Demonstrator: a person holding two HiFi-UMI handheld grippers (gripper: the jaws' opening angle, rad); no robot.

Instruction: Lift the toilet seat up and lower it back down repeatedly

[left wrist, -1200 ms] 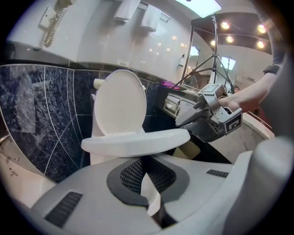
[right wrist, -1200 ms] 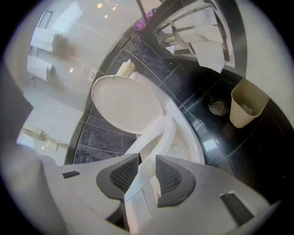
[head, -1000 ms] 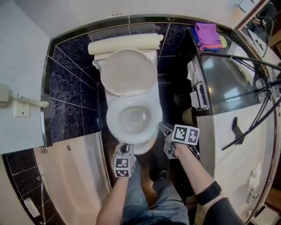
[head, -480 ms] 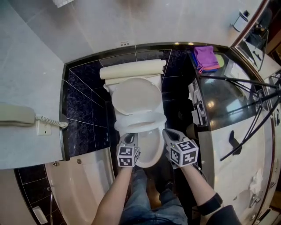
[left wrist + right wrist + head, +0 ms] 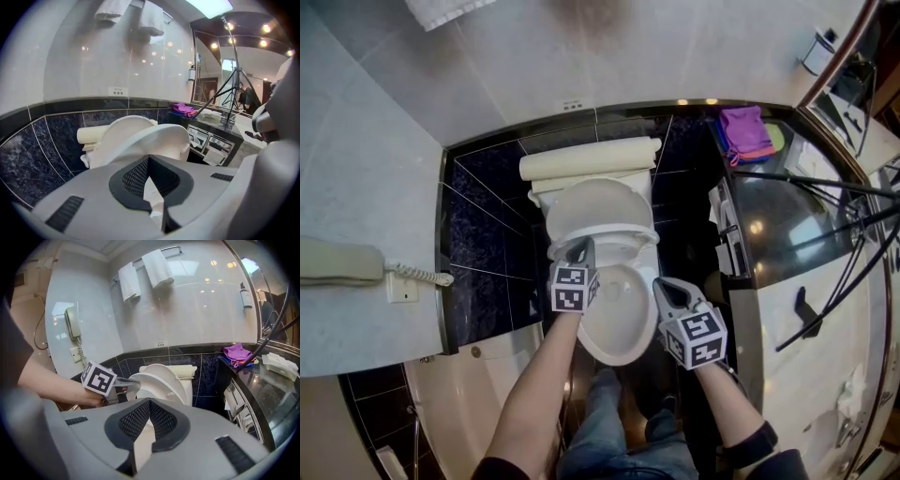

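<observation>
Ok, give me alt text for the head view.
From above, the left gripper touches the front rim of a half-raised white oval toilet seat over the white toilet bowl. The right gripper, shut and empty, hangs beside the bowl.

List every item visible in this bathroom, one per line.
toilet seat: one, white, half raised over the bowl
toilet lid: one, white, up behind the seat
toilet bowl: one, white, centre
roll: one, cream, lying behind the lid
wall phone: one, pale, far left
towels: two, white, hanging high above the lid
cloths: one stack, purple on top, far corner of the counter
tripod: one, black, legs over the counter
bathtub: one, cream, left of the bowl
left tongs: one, grey, shut, tips at the raised seat's front rim
right tongs: one, grey, shut, empty, right of the bowl
forearms: two, bare, behind the tongs
</observation>
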